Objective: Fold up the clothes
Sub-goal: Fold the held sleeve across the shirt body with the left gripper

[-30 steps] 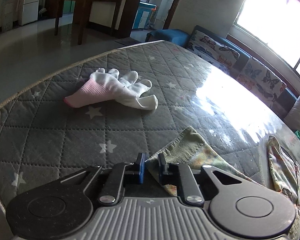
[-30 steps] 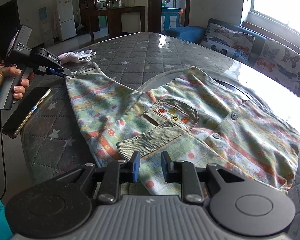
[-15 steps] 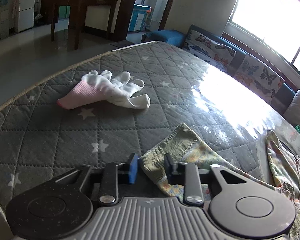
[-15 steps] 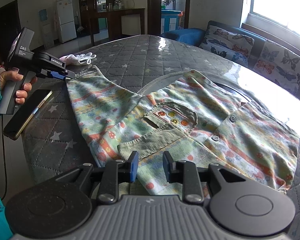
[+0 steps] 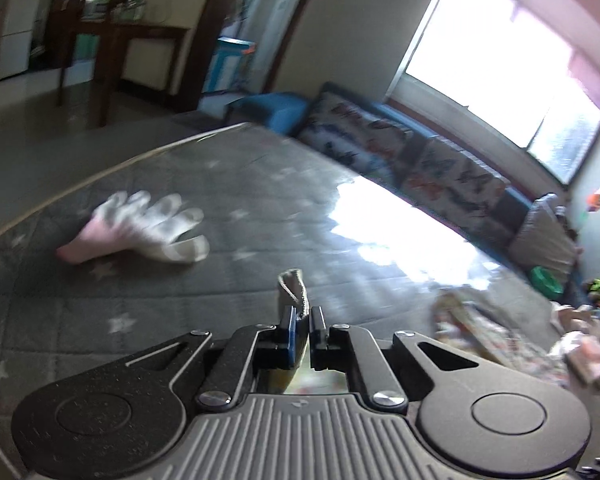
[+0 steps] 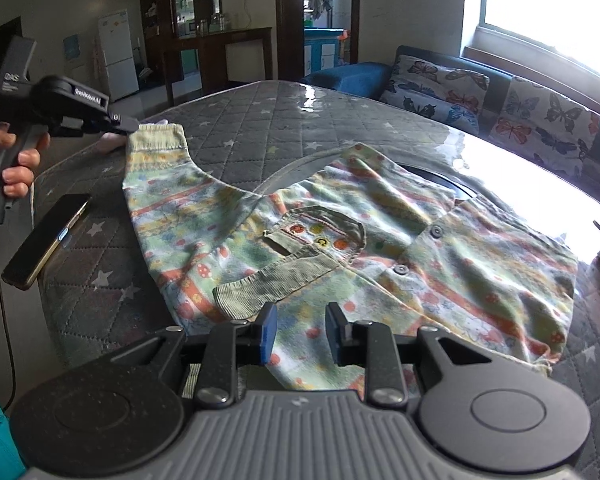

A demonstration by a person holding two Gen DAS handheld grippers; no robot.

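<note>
A child's patterned shirt [image 6: 380, 240] with a green corduroy collar lies spread on the grey quilted table [image 6: 260, 112]. My left gripper [image 5: 304, 318] is shut on the green ribbed sleeve cuff [image 5: 294, 288], which sticks up between its pads and is lifted off the table. In the right wrist view the left gripper [image 6: 130, 124] holds that cuff [image 6: 156, 140] at the far left, sleeve stretched out. My right gripper [image 6: 300, 328] is open, just above the shirt's near edge by the collar.
A white and pink glove [image 5: 148, 228] lies on the table's far left. A phone [image 6: 46, 234] lies at the table's left edge. A butterfly-print sofa [image 6: 500, 96] runs along the far right. Glare covers the table's right part.
My left gripper has shut on the sleeve cuff and lifted it up off the table. My right gripper has stayed open over the shirt's near edge.
</note>
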